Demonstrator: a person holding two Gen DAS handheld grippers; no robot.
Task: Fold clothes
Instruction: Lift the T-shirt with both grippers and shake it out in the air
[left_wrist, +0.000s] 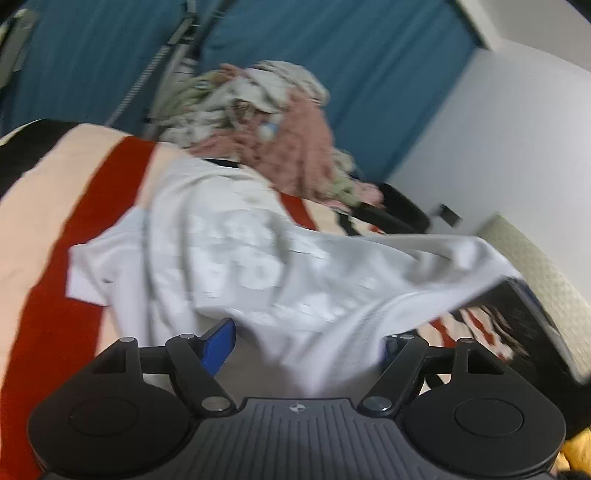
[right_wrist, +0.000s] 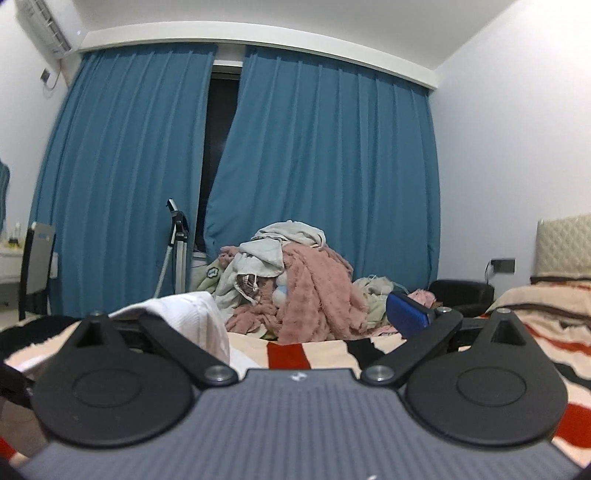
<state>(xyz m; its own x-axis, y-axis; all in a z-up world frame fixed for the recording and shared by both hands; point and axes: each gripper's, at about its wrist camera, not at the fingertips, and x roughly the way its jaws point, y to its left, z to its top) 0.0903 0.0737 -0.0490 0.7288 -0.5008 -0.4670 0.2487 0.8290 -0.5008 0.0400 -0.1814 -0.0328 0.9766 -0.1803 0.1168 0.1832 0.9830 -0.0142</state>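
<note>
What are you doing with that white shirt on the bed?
Someone is folding laundry with a gripper in each hand. A white shirt lies spread on the striped blanket. The left gripper has its jaws wide apart with the shirt's near edge draped between them. The right gripper is open too, with white cloth bunched by one finger. A pile of unfolded clothes waits behind.

The white T-shirt (left_wrist: 236, 258) is thin, smooth, matt cloth, lying on a striped blanket (left_wrist: 74, 206) of soft, faintly napped fabric. Far off, a pink throw (right_wrist: 314, 291) in the laundry heap looks plush and nubbly. The curtains (right_wrist: 332, 166) are heavy matt cloth. The left gripper (left_wrist: 310, 343) is matt black plastic with dull metal pivots; its blue pads (left_wrist: 219, 341) look slightly glossy.
</note>
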